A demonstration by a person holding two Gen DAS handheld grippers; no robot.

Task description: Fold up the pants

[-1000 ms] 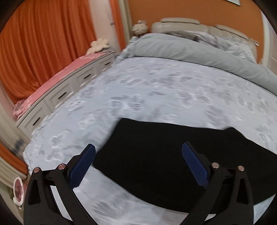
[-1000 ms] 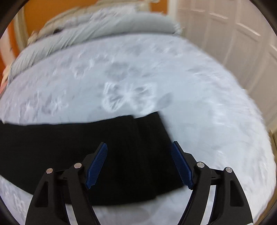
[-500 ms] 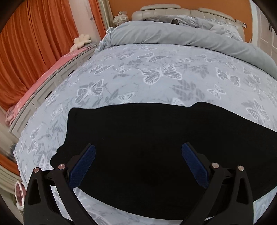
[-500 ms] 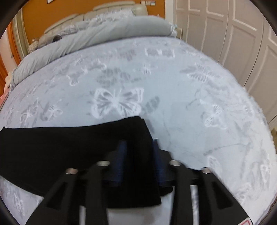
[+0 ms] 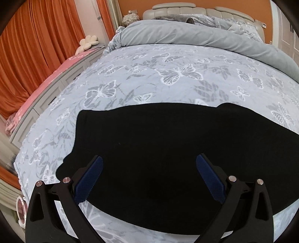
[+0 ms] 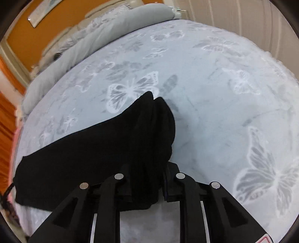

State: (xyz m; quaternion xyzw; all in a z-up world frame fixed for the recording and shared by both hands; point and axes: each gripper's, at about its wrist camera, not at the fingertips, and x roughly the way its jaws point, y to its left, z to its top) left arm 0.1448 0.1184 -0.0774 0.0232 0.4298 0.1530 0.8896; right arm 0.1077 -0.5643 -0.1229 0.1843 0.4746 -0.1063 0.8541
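The black pants (image 5: 158,138) lie flat across the near part of the butterfly-print bed (image 5: 168,74). My left gripper (image 5: 149,173) is open, its blue pads (image 5: 89,177) spread just above the pants near their left end. My right gripper (image 6: 145,179) is shut on the right end of the pants (image 6: 104,149). That end is bunched and lifted off the bed between the fingers, with the cloth trailing away to the left. The right fingertips are hidden by the cloth.
A grey duvet (image 5: 196,35) is rolled up at the head of the bed below a padded headboard (image 5: 186,8). A pink-topped drawer bench (image 5: 46,89) and orange curtains (image 5: 33,48) stand to the left. White closet doors (image 6: 243,22) are on the right.
My right gripper closed on the right end of the pants and raised it, bunching the cloth. My left gripper moved over the left part of the pants and stayed open.
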